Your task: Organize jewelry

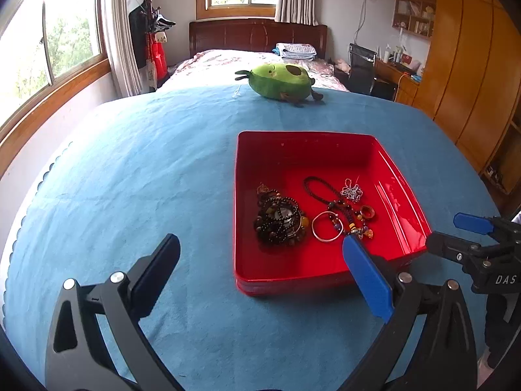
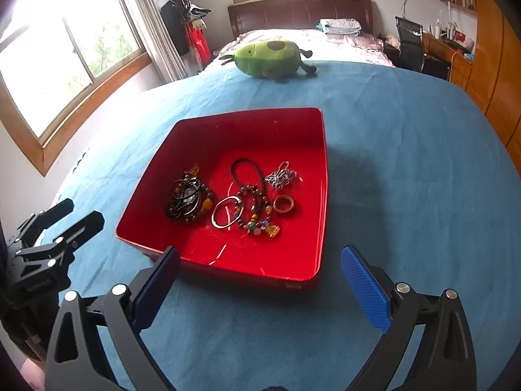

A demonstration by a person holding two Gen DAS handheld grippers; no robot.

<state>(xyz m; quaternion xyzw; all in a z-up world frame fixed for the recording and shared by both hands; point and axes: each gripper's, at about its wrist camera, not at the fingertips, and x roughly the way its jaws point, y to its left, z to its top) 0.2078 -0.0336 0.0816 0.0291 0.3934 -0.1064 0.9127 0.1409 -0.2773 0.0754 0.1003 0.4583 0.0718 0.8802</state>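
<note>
A red tray sits on the blue cloth. In it lie a heap of dark bead bracelets, a silver bangle, a cord necklace with coloured beads, a silver chain and a brown ring. My left gripper is open and empty, in front of the tray's near left side. My right gripper is open and empty at the tray's near edge. The right gripper also shows at the right of the left wrist view, and the left gripper at the left of the right wrist view.
A green avocado plush toy lies at the far edge of the blue cloth. Behind it stands a bed, with windows to the left and a wooden wardrobe and desk to the right.
</note>
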